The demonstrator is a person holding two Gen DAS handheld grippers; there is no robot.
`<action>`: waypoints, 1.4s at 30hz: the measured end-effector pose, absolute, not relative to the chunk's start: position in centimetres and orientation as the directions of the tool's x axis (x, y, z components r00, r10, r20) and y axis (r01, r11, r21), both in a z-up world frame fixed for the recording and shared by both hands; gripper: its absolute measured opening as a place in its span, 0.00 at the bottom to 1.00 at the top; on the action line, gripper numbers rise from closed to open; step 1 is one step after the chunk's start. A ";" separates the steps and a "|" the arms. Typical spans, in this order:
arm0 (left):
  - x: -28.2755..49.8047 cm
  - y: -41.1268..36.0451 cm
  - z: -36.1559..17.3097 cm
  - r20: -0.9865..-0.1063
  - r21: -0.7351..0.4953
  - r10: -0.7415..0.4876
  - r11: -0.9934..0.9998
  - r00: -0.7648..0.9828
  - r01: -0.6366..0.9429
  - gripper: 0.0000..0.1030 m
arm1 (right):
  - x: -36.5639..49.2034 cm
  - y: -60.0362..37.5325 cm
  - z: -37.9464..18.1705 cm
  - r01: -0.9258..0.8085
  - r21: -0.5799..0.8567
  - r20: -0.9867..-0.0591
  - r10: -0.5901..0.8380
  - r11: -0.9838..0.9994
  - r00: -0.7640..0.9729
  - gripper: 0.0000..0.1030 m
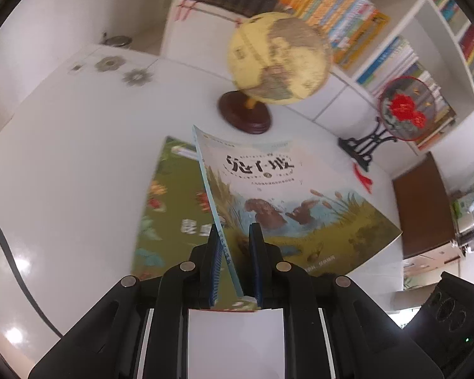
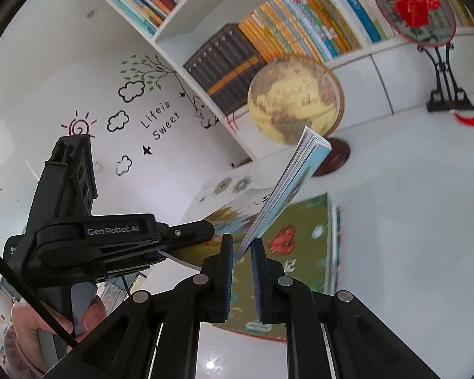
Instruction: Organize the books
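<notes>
Paperback hangs off the table, w/ your left gripper and right gripper both pinching its edges. Thin, floppy, prob light; grip nr spine.

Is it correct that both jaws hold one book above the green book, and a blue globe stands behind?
Only the colour is wrong: the globe is yellow, as the left wrist view shows. Both grippers do hold one book above the green book.

I'm in a home study or child's reading room: white bookshelves packed with colourful books, a globe, and cartoon wall decals reading "Life is Sweet".
</notes>
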State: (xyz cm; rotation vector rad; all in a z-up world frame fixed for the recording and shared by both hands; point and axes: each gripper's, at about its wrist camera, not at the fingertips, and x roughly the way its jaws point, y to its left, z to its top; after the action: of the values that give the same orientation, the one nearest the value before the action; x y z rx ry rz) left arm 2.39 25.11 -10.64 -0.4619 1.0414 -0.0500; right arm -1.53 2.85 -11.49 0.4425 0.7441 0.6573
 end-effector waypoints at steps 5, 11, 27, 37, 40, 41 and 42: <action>2.0 27.5 -12.8 -0.838 -0.393 -0.247 0.892 0.486 -0.224 0.13 | -1.7 5.0 -13.4 -0.353 0.611 -0.510 0.694 0.708 0.509 0.12; 1.7 29.0 -14.3 -0.850 -0.394 -0.246 0.884 0.465 -0.252 0.13 | -1.7 6.4 -15.8 -0.302 0.665 -0.537 0.718 0.683 0.442 0.12; 1.1 29.3 -18.4 -0.893 -0.374 -0.253 0.878 0.372 -0.300 0.17 | -1.2 7.0 -21.6 -0.117 0.739 -0.611 0.733 0.664 0.300 0.11; 1.5 29.1 -19.5 -0.931 -0.315 -0.229 0.898 0.286 -0.308 0.29 | -0.8 7.1 -22.7 -0.043 0.726 -0.657 0.712 0.686 0.249 0.15; 1.8 29.1 -19.6 -0.941 -0.294 -0.217 0.904 0.259 -0.311 0.50 | -0.7 7.1 -22.8 -0.037 0.729 -0.659 0.715 0.684 0.235 0.18; 1.8 29.0 -19.6 -0.942 -0.292 -0.215 0.905 0.259 -0.310 0.55 | -0.7 7.2 -22.7 -0.035 0.727 -0.663 0.714 0.686 0.226 0.19; 1.7 29.0 -19.5 -0.942 -0.289 -0.212 0.906 0.260 -0.310 0.58 | -0.8 7.4 -22.7 -0.030 0.726 -0.668 0.714 0.687 0.207 0.23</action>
State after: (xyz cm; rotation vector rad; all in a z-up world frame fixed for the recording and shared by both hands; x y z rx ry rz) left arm 1.74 29.03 -19.52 -0.4671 1.3202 0.0702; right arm -0.81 7.40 -22.75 0.6601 1.2691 0.5739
